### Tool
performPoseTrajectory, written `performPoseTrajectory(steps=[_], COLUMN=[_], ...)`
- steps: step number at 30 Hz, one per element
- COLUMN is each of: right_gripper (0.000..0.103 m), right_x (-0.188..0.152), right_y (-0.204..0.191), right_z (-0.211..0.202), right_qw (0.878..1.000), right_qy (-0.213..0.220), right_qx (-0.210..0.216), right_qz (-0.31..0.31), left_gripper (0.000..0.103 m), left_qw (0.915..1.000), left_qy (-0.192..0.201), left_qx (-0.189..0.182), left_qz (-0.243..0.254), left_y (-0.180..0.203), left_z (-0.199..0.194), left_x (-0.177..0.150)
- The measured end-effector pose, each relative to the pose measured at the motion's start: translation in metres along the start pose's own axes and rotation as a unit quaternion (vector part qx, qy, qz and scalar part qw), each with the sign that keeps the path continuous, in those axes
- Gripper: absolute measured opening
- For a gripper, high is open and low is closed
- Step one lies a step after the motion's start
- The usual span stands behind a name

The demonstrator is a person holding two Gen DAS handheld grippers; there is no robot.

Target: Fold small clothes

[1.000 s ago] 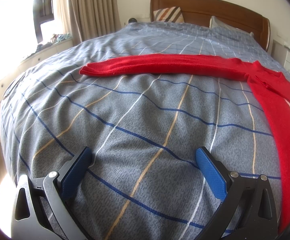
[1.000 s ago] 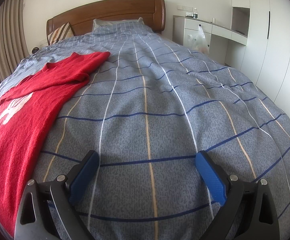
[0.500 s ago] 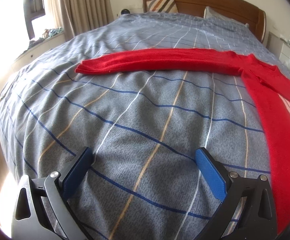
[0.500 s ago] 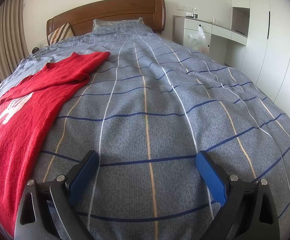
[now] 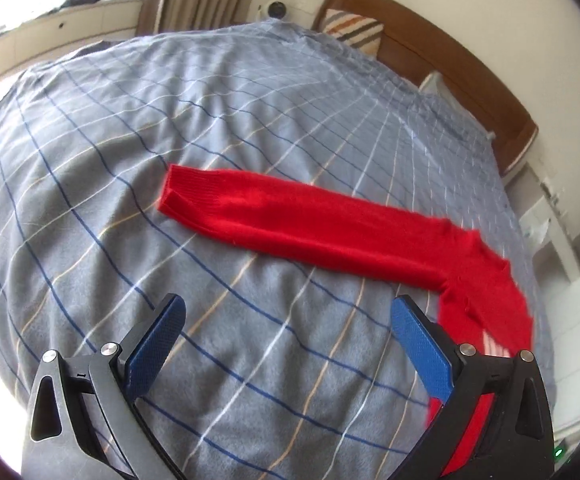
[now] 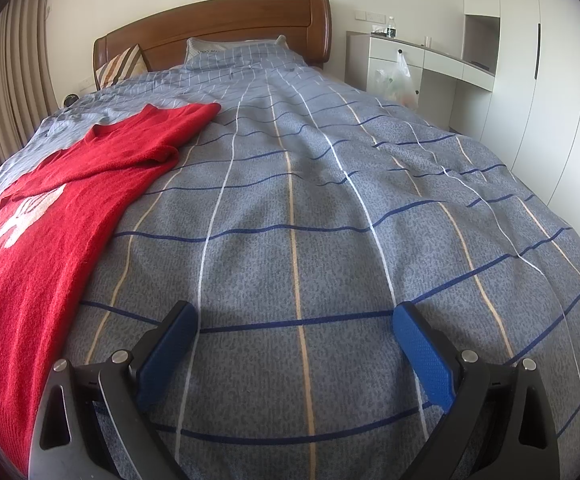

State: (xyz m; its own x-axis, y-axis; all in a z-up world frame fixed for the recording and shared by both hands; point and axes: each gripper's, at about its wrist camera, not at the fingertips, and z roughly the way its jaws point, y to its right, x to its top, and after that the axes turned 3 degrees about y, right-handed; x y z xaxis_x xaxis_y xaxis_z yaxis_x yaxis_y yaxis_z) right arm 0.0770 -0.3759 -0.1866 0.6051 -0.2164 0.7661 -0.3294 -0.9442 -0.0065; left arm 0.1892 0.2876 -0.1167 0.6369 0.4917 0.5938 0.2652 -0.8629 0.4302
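A red knit sweater (image 6: 46,236) with a white print lies flat on the grey checked bedspread (image 6: 329,220), at the left of the right wrist view. Its long sleeve (image 5: 297,220) stretches straight out across the left wrist view, cuff at the left. My left gripper (image 5: 288,320) is raised above the bed, tilted, open and holding nothing, with the sleeve ahead of its fingers. My right gripper (image 6: 293,326) hovers low over bare bedspread to the right of the sweater, open and holding nothing.
A wooden headboard (image 6: 218,28) with a striped cushion (image 6: 118,66) and a pillow stands at the far end. White wardrobes and a desk (image 6: 441,60) with a hanging plastic bag line the right side. Curtains and a window ledge (image 5: 50,24) lie to the left.
My left gripper has risen and tilted, so the sleeve now sits closer to the middle of its view. The right gripper and the sweater have stayed still.
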Motion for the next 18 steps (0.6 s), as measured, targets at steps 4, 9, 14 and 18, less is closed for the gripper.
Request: performPoseTrajectory(steps=[4, 9, 14, 18], right_gripper=[0.099, 0.099, 0.099, 0.099], right_x=[0.000, 0.000, -0.003, -0.004], right_y=[0.000, 0.001, -0.001, -0.002], right_z=[0.000, 0.000, 0.000, -0.001], right_qw=[1.000, 1.000, 1.000, 1.000], right_qy=[0.000, 0.001, 0.005, 0.006], right_qx=[-0.001, -0.003, -0.006, -0.009], right_qz=[0.000, -0.002, -0.005, -0.006], left_gripper=[0.102, 0.094, 0.079, 0.005], left_qw=[0.9965, 0.9958, 0.9945, 0.9949], left_qy=[-0.010, -0.044, -0.070, -0.053], left_qx=[0.002, 0.050, 0.043, 0.083], left_qz=[-0.083, -0.062, -0.066, -0.022], left_y=[-0.045, -0.054, -0.054, -0.040], left_z=[0.016, 0.054, 0.091, 0.099], left_x=[0.037, 0.049, 0.050, 0.057])
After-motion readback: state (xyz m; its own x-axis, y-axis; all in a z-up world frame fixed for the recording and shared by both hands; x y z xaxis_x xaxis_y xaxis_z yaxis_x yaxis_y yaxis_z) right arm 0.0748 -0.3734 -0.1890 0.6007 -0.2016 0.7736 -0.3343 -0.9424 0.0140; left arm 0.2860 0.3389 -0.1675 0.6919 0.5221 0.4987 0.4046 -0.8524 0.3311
